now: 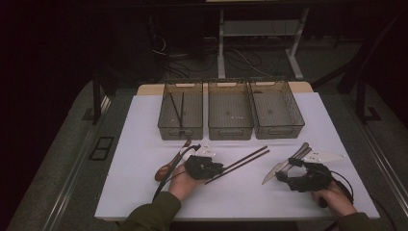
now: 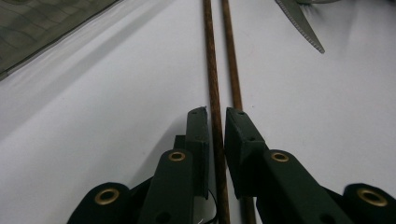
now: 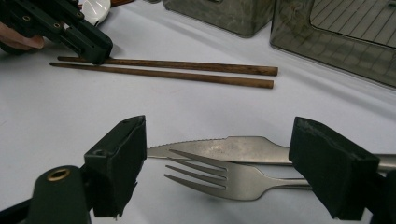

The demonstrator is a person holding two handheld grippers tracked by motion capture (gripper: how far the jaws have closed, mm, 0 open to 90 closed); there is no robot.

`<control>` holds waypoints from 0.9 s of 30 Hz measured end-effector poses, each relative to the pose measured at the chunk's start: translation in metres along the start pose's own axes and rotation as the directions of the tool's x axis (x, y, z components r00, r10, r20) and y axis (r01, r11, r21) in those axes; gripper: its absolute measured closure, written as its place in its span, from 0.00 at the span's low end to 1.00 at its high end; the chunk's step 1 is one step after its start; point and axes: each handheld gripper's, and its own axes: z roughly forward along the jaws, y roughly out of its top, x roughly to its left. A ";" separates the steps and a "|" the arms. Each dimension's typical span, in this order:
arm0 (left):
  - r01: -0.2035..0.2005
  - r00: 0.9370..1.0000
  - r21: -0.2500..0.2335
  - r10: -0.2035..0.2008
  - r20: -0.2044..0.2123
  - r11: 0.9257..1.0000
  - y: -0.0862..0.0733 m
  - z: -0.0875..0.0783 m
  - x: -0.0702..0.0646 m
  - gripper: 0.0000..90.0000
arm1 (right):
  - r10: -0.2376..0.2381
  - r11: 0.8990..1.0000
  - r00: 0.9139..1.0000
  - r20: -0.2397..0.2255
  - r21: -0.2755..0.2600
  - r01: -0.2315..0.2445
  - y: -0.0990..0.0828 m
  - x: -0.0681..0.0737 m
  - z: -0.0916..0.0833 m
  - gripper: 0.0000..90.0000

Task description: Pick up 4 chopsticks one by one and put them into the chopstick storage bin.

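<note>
White counter point(image 1: 144, 159) fills the lower centre of the high view, dark room around it, grey floor on both sides. Desk legs and loose cables sit on the floor at upper centre.

Three clear bins stand in a row at the counter's far edge. Left bin point(image 1: 180, 111) holds two dark sticks; middle bin point(image 1: 230, 111) and right bin point(image 1: 277, 110) look bare.

Left claw point(image 1: 222, 169) sits left of centre, nearly closed on the chopstick point(image 2: 214, 84). In the left gripper view the pads flank that stick very closely; whether they actually press it I cannot tell. The second chopstick point(image 2: 231, 65) lies just beside it, passing under the right-hand jaw. The pair runs up and right across the frame centre in the high view.

Right claw point(image 3: 217, 168) is at lower right, jaws wide apart, gripping nothing. The knife point(image 3: 219, 149) and fork point(image 3: 210, 179) lie flat between its jaws in the right gripper view, fork overlapping the knife, tips pointing left.

Brown-handled utensil point(image 1: 166, 172) lies at left behind the left hand point(image 1: 180, 185); white spoon point(image 3: 95, 9) is near it. Cables trail off both claws toward the bottom edge.
</note>
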 end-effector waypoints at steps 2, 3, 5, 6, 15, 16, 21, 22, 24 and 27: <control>0.005 1.000 -0.003 -0.005 -0.010 1.000 0.000 0.000 -0.002 0.87 | 0.001 1.000 1.000 0.000 -0.001 -0.001 0.000 0.000 0.000 0.21; -0.002 1.000 0.001 0.002 -0.015 1.000 0.000 0.000 -0.002 0.87 | 0.002 1.000 1.000 0.001 0.000 -0.002 0.000 0.000 0.000 0.21; -0.005 1.000 0.000 0.005 -0.027 1.000 0.000 0.001 -0.004 0.88 | 0.002 1.000 1.000 0.000 -0.002 -0.002 0.000 0.000 0.000 0.21; -0.021 0.999 0.010 0.021 -0.031 1.000 0.000 0.000 -0.004 0.88 | 0.003 1.000 1.000 -0.001 -0.003 -0.003 0.000 0.000 -0.001 0.21; -0.020 0.998 0.014 0.021 -0.060 1.000 0.000 0.000 -0.007 0.94 | 0.006 1.000 1.000 -0.003 -0.004 -0.006 0.000 0.000 -0.001 0.21; -0.021 0.998 0.017 0.022 -0.062 1.000 0.000 0.000 -0.007 0.94 | 0.007 1.000 1.000 -0.003 -0.005 -0.007 0.000 0.000 -0.001 0.21; -0.021 0.997 0.017 0.023 -0.079 1.000 0.000 0.001 -0.010 0.94 | 0.008 1.000 1.000 -0.004 -0.004 -0.008 0.000 -0.001 -0.001 0.21; -0.021 0.996 0.019 0.022 -0.082 1.000 0.000 0.000 -0.010 0.94 | 0.008 1.000 1.000 -0.004 -0.005 -0.008 0.000 -0.001 -0.001 0.21; -0.008 0.997 0.015 0.009 -0.081 1.000 0.000 0.000 -0.010 0.95 | 0.008 1.000 1.000 -0.004 -0.005 -0.008 0.000 -0.001 -0.001 0.21; -0.012 0.996 0.018 0.014 -0.086 1.000 0.000 0.000 -0.010 0.95 | 0.009 1.000 1.000 -0.004 -0.006 -0.009 0.000 -0.001 -0.001 0.21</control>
